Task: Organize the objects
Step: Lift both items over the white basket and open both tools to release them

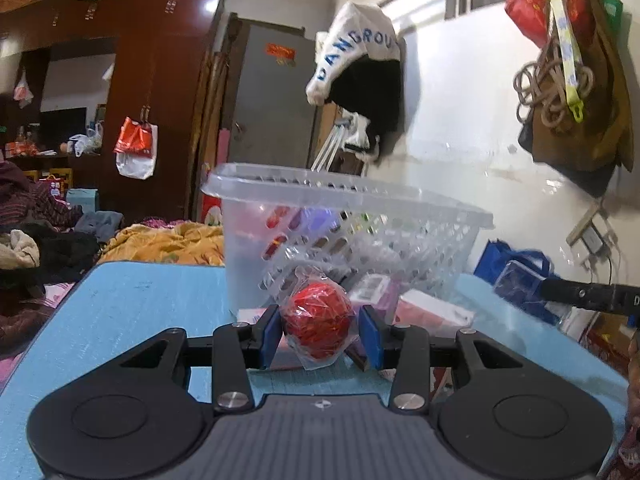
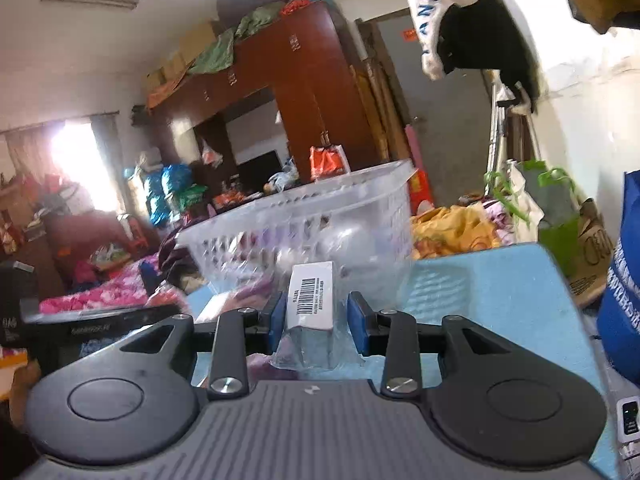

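My left gripper is shut on a red ball wrapped in clear plastic and holds it above the blue table, just in front of a clear perforated plastic basket. My right gripper is shut on a clear plastic packet with a white barcode label; the packet sits between its blue pads. The basket stands just beyond it, with several small items inside. The right gripper also shows at the right edge of the left wrist view.
Pink and white packets lie on the table by the basket's base. A blue bag stands at the table's right. The wall with hanging bags is close behind. A cluttered bed lies beyond the table's far edge.
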The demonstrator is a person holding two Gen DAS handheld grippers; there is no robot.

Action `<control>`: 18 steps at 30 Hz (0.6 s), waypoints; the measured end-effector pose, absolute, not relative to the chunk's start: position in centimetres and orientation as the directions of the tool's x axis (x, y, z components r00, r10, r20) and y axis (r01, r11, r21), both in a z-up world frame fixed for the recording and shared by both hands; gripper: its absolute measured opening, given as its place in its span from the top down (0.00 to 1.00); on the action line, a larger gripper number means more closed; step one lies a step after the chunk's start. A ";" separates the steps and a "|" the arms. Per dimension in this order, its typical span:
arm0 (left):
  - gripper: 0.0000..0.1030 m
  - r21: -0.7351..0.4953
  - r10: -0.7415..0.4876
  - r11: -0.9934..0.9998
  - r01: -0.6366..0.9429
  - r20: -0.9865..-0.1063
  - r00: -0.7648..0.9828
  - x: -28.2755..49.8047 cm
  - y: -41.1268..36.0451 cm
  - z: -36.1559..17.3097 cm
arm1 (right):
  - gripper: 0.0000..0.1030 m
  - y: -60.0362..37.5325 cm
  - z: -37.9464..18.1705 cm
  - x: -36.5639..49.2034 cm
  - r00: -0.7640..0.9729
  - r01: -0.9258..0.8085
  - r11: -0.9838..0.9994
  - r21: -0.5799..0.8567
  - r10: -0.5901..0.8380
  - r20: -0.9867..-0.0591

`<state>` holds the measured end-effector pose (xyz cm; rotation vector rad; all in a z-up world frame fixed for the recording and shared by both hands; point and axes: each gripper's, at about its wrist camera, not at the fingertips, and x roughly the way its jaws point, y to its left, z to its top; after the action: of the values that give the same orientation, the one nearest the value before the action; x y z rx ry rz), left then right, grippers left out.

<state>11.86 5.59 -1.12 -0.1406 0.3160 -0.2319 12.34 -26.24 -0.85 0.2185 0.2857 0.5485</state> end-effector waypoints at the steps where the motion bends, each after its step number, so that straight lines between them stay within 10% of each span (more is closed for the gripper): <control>1: 0.55 -0.186 -0.249 0.962 0.202 -0.282 0.927 11.8 5.8 -1.0 | 0.64 -26.6 -0.3 12.4 0.822 -0.474 0.836 0.277 0.533 -0.201; 12: 0.55 -0.253 -0.269 0.940 0.228 -0.139 0.953 13.2 7.0 6.8 | 0.64 -21.8 8.1 14.4 0.843 -0.523 0.850 0.070 0.527 -0.106; 18: 0.55 -0.188 -0.256 0.958 0.216 -0.225 0.940 20.3 3.4 11.2 | 0.64 -18.1 8.9 20.9 0.850 -0.502 0.865 0.027 0.498 -0.170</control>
<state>20.26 3.43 11.17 -0.1621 0.2504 -0.2421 20.88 -18.13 8.93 -0.0184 0.1743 0.5267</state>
